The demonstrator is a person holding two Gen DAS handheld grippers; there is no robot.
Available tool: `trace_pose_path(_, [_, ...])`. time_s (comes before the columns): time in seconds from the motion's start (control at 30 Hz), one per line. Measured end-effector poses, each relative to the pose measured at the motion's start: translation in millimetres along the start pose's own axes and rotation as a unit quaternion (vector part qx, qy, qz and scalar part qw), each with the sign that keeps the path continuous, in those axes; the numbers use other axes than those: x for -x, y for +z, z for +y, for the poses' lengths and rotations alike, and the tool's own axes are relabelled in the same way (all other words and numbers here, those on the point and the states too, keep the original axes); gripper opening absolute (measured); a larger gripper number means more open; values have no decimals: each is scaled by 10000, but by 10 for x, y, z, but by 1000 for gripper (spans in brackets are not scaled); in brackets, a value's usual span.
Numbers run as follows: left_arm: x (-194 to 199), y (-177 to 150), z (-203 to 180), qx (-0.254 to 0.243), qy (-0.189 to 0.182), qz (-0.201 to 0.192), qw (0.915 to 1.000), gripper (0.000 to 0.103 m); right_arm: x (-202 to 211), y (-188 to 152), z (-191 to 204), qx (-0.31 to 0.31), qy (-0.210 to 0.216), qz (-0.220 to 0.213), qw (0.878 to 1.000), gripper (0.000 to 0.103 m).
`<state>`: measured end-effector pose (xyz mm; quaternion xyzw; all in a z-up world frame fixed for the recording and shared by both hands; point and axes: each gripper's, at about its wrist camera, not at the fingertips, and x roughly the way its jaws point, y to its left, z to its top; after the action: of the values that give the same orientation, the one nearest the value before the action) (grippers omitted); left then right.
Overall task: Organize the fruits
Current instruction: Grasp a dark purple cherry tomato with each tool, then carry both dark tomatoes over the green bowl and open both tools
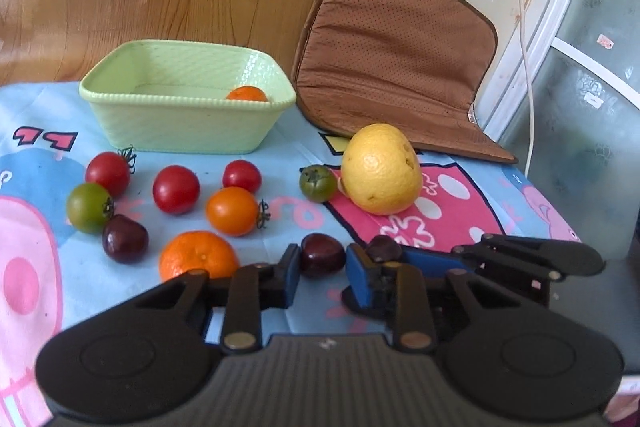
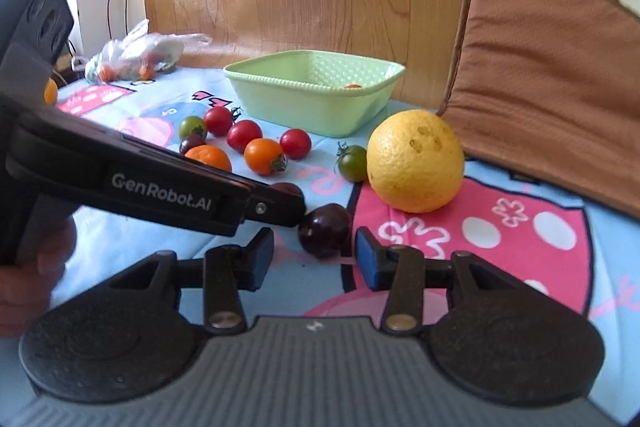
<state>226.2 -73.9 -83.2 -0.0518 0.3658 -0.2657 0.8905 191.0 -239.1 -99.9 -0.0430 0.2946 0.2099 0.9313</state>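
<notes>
Left wrist view: we recorded the left gripper with jaws apart, straddling a dark cherry without closing on it, well in front of the green basket, which held one orange. We found the right gripper likewise spread, a second dark cherry just ahead of its fingertips, also well in front of that basket.

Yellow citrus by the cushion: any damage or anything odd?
Yes. The yellow citrus has several dark pits in its peel near the top, visible in both views. It sits upright on the cloth; nothing spilled.
</notes>
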Motion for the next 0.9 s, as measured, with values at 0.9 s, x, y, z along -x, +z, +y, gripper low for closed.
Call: trace_pose_path(0.9, [-55,1009,836,303,858,-719,9933,26,-753,878,10,-357,-520,-890,9940,30])
